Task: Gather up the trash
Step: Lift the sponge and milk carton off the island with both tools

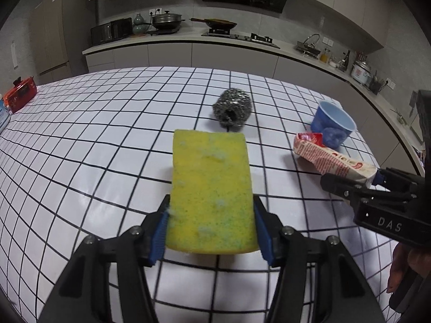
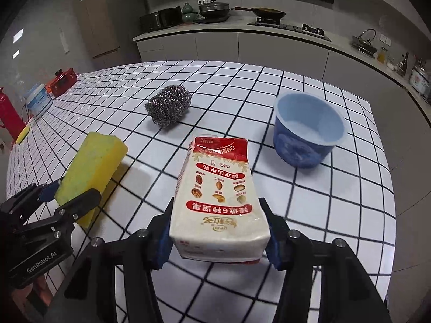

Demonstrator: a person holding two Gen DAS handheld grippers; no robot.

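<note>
**Two hand-held grippers, each clamped on one item above the gridded bench**

Nearest in the left wrist view, the left hand-held gripper [image 1: 211, 231] is closed on a yellow sponge [image 1: 211, 188], its blue pads pressing the sponge's two long sides. The sponge's near end lies between the fingers; its long axis runs straight away from the camera, the far end pointing toward the steel wool scourer [image 1: 233, 107]. The sponge's underside is hidden, so contact with the bench [image 1: 94, 148] cannot be judged.

In the right wrist view, the right hand-held gripper [image 2: 219, 231] is closed on a white-and-red milk carton [image 2: 219, 196], gripped at its near base. The carton's long axis also runs away from the camera, its creased red top at the far end; the print reads upside down from here. The carton's underside is concealed.

The two held items sit side by side, sponge to the left, carton to the right, well apart. Farther on, the scourer rests on the bench between them, and a blue cup [image 2: 309, 132] stands upright at far right; whether it holds anything is hard to make out. At the far left edge, a red box [image 2: 62, 82] and a white tub [image 2: 39, 101] are small and distorted.
</note>
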